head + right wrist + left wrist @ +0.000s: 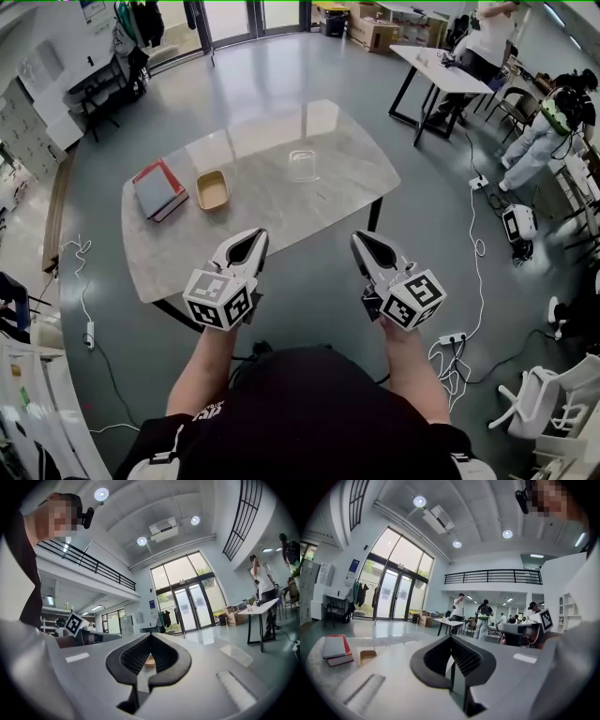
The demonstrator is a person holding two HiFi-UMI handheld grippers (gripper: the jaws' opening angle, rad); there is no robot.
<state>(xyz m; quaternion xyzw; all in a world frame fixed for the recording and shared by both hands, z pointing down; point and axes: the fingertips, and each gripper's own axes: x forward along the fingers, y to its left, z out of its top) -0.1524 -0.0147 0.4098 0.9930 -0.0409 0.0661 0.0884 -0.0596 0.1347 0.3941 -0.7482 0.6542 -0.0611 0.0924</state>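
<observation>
My left gripper hovers over the near edge of a marble-topped table, its jaws shut with nothing between them. To its right my right gripper hangs just off that edge, also shut and empty. On the table's left lie a red and grey book and a small tan tray. A clear plastic container stands near the middle. In the left gripper view the book and tray lie beyond the closed jaws. A sliver of the tan tray shows through the right gripper.
A white desk with people beside it stands at the far right. Cables and a power strip lie on the floor to the right. A clothes rack and glass doors are at the back. White chairs sit at the lower right.
</observation>
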